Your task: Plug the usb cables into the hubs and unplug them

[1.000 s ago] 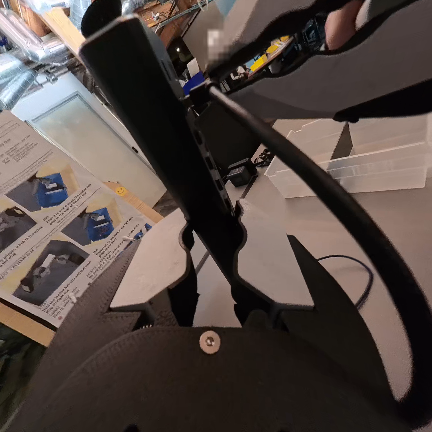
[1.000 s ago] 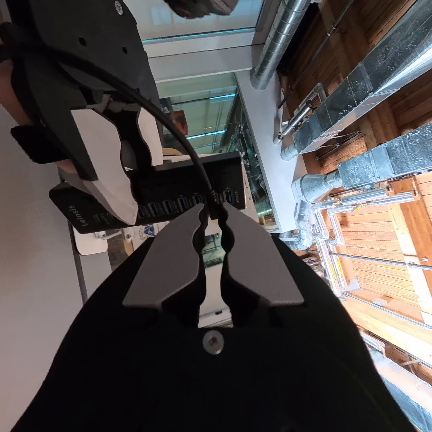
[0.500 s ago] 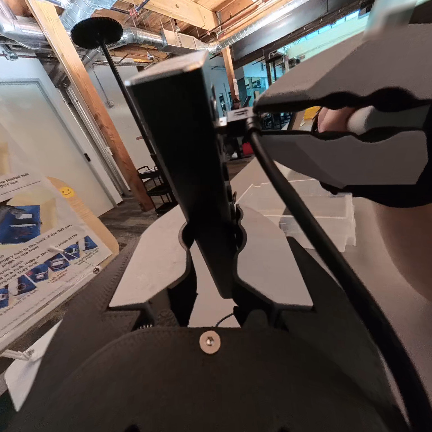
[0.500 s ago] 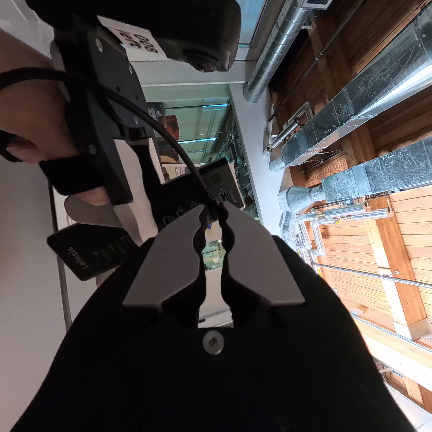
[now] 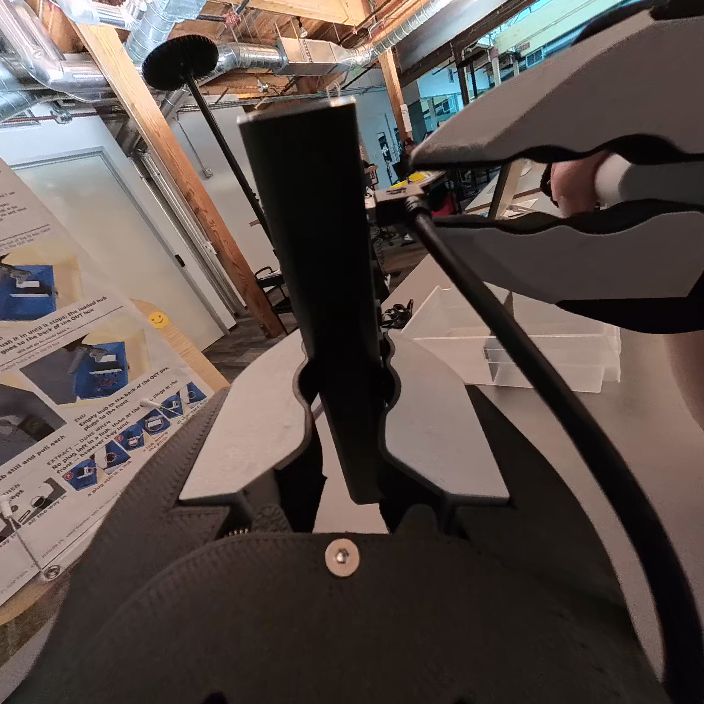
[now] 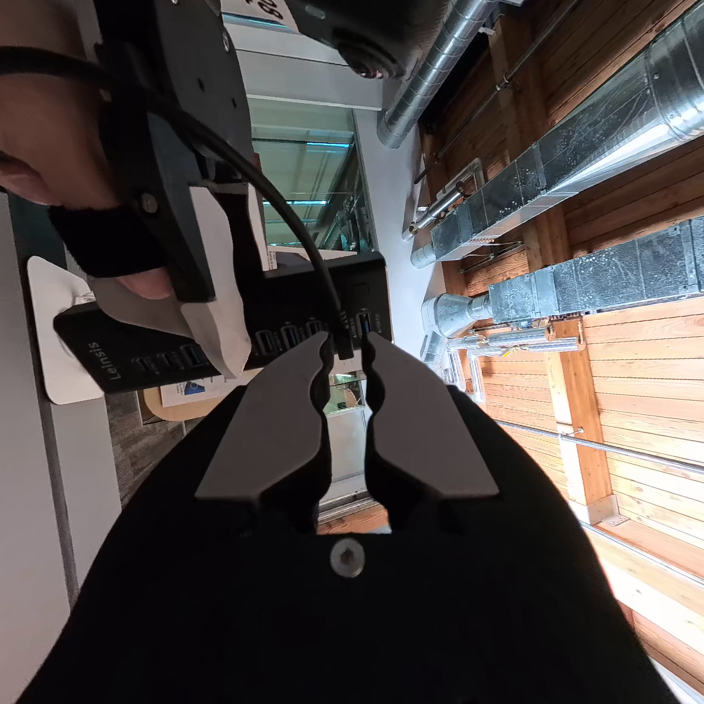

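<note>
My left gripper (image 5: 344, 365) is shut on a long black USB hub (image 5: 312, 236) and holds it upright above the table. My right gripper (image 5: 421, 190) comes in from the upper right, shut on a black USB plug (image 5: 396, 194) whose thick cable (image 5: 533, 362) hangs down to the right. In the right wrist view the right gripper (image 6: 346, 339) holds the plug (image 6: 344, 343) at a port near the end of the hub (image 6: 289, 301). The left gripper's fingers (image 6: 213, 331) clamp the hub's middle. I cannot tell whether the plug is seated.
A printed instruction sheet (image 5: 76, 381) stands at the left. A clear plastic tray (image 5: 476, 343) lies on the grey table (image 5: 628, 419) behind the hub. A wooden post (image 5: 171, 171) and a black pole (image 5: 221, 152) stand beyond. A hand (image 6: 45, 152) holds the left gripper. The tips of one gripper are about 7 cm away from the tips of the other.
The left gripper has tilted the hub from leaning left to nearly upright. The right gripper stayed at the hub's end port with the plug; the hub's port face now shows more fully to it.
</note>
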`<action>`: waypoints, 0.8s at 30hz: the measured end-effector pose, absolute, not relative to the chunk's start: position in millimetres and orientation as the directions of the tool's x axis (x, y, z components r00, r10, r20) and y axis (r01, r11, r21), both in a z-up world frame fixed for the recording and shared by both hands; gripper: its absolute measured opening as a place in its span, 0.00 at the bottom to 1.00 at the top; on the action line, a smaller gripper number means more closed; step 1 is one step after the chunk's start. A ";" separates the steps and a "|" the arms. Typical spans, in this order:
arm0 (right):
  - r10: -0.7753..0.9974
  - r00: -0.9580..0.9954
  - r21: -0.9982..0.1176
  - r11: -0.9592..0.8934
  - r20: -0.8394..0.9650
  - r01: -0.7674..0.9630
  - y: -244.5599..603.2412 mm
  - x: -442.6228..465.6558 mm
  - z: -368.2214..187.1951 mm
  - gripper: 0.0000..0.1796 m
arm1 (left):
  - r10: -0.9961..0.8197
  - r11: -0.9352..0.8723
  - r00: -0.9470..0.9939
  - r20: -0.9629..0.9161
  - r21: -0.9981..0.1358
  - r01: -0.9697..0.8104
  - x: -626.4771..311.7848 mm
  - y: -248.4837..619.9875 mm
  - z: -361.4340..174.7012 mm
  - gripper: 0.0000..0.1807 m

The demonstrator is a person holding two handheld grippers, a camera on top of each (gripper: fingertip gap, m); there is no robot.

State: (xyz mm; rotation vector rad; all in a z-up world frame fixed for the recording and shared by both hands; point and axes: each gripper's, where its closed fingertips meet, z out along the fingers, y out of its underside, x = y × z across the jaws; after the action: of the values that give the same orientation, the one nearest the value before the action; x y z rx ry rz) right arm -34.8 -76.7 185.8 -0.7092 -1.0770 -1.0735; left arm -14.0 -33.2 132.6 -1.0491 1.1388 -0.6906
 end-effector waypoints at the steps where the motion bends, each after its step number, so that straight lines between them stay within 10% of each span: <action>1: -0.329 0.092 0.030 0.345 0.940 0.938 -76.5 -34.0 185.8 0.08 | -0.871 0.384 0.305 -0.386 -0.921 -0.071 -13.7 -33.2 131.7 0.16; 24: -0.243 0.084 0.012 0.369 0.966 0.930 -67.7 -39.3 170.8 0.04 | -0.812 0.469 0.360 -0.460 -0.880 -0.068 -14.9 -31.9 136.7 0.17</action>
State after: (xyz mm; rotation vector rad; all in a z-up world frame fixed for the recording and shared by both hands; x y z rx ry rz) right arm -39.3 -67.7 170.8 -0.7684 -1.1502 -1.0171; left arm -14.9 -31.9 136.7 -0.9827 1.1122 -0.5951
